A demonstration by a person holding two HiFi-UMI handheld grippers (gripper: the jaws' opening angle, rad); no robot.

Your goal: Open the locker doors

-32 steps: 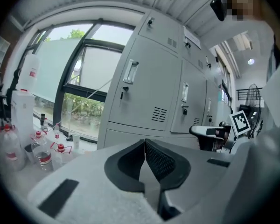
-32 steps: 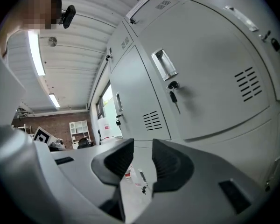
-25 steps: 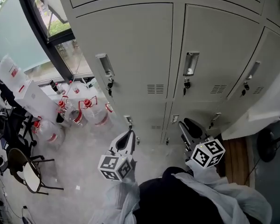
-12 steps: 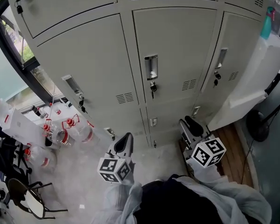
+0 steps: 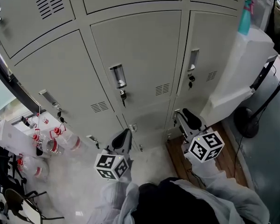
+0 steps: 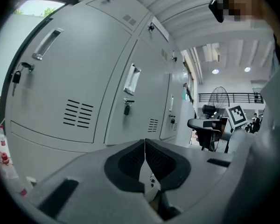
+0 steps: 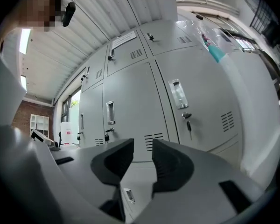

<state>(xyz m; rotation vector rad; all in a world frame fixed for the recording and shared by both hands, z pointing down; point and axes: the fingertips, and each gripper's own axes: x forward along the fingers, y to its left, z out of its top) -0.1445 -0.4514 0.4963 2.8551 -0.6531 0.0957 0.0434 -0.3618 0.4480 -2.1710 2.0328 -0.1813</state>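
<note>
Tongs, pair: left gripper pressed closed on nothing, right gripper parted and empty; both lately carried rightward along locker doors, shut and ahead, none yet touched.

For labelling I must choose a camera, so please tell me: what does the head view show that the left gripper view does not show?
Only the head view: the teal spray bottle and the marker cube on the left gripper. Only the left gripper view: ceiling lights and that gripper's pads pressed together, nothing between. Both: the closed grey locker doors with keys in their locks.
</note>
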